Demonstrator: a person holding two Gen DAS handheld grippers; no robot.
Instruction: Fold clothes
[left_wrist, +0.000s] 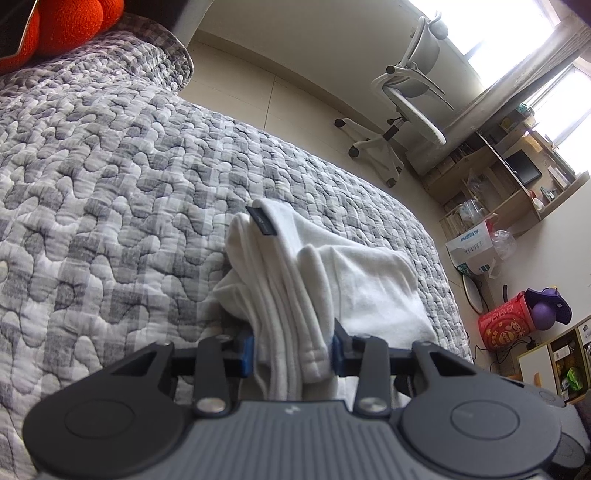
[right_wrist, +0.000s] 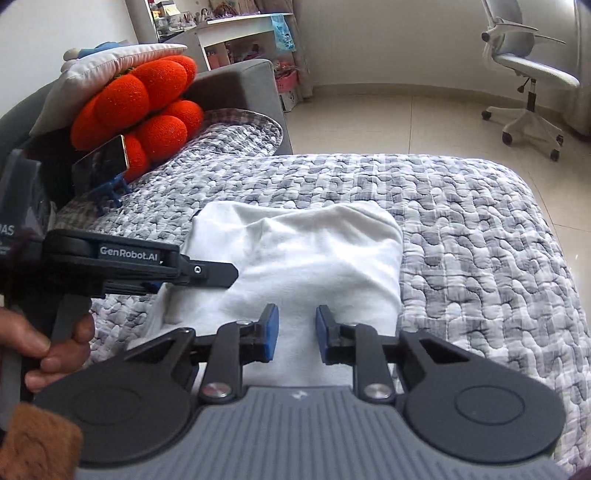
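Between left gripper (left_wrist: 291, 350) pads, lengthwise garment (left_wrist: 295, 295)

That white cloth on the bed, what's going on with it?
A person is folding a white garment on a grey quilted bed, holding a claw tool in each hand. The left claw is clamped on a bunched edge of the garment. The right claw hovers open over the cloth, gripping nothing.

Bed with grey-and-white quilted cover (right_wrist: 461, 229), folded white garment (right_wrist: 314, 258) lying on it, orange cushion (right_wrist: 147, 99) seemingly at its head
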